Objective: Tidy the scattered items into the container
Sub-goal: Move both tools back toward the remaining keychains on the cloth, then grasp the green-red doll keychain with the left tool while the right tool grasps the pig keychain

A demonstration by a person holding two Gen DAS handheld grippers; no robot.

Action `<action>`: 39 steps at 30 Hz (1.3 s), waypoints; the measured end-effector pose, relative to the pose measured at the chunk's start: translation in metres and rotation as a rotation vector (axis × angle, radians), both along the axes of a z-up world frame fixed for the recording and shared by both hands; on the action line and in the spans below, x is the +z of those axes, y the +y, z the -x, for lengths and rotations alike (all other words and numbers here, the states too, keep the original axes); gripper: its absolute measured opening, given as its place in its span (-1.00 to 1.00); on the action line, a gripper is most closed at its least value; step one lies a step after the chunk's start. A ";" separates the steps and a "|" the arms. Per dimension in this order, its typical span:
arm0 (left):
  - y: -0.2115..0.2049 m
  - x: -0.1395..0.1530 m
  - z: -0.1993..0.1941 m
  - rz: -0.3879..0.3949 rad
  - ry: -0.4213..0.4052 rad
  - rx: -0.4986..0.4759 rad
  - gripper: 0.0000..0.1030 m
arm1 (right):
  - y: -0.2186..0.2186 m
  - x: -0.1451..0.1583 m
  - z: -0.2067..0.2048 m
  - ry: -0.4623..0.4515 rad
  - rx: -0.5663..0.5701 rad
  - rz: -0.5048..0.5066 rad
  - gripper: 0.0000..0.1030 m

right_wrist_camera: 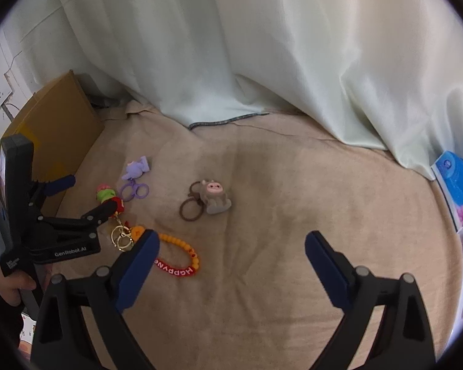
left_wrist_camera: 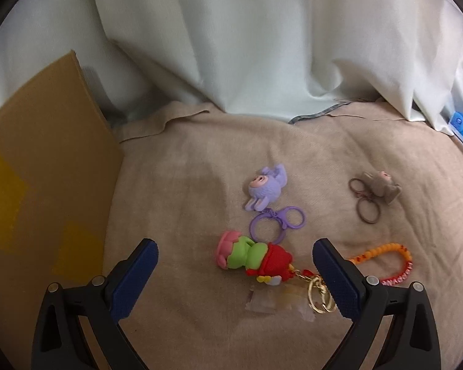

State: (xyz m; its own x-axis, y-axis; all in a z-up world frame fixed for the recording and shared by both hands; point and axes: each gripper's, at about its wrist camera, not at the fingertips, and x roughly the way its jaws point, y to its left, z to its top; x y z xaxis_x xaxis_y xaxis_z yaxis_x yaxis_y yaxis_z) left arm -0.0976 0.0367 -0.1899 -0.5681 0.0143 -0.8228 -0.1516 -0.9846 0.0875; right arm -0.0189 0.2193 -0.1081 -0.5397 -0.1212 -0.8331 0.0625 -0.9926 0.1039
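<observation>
The green and red figure keychain (left_wrist_camera: pixel 253 257) is lying on the beige cloth (left_wrist_camera: pixel 185 185), sitting between the wide-open jaws of the left gripper (left_wrist_camera: pixel 235 254). The cardboard box (left_wrist_camera: pixel 43 160) is standing left. The right gripper (right_wrist_camera: pixel 232 245) is hovering, jaws spread, holding nothing.

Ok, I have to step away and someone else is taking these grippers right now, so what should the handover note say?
Left gripper: open, straddling the green and red figure keychain, not closed on it.
Right gripper: open, empty, over bare cloth.
Still on the beige cloth: purple keychain, brown keychain, orange bead strap.
Cardboard box stands at the left; its inside is not visible.
Done: nothing evident. Left: all four items.
</observation>
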 end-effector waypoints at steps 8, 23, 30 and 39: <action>0.002 -0.021 0.008 0.032 -0.017 -0.001 0.95 | -0.002 -0.005 0.007 -0.019 0.002 -0.009 0.86; 0.013 -0.025 -0.001 0.009 0.031 -0.069 0.15 | -0.007 -0.023 0.019 -0.063 -0.012 0.027 0.86; -0.004 -0.004 -0.014 -0.027 0.038 -0.031 0.15 | -0.016 -0.026 0.034 -0.020 0.003 0.015 0.80; -0.025 0.016 -0.028 -0.061 0.033 0.023 0.15 | -0.014 -0.051 0.061 -0.077 -0.015 0.030 0.38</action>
State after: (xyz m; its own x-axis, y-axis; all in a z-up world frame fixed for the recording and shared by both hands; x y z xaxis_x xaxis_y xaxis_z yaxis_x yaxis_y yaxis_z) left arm -0.0693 0.0116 -0.1737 -0.5958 0.0500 -0.8016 -0.1266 -0.9914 0.0323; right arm -0.0804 0.2051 -0.1586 -0.4760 -0.1387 -0.8684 0.0383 -0.9898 0.1371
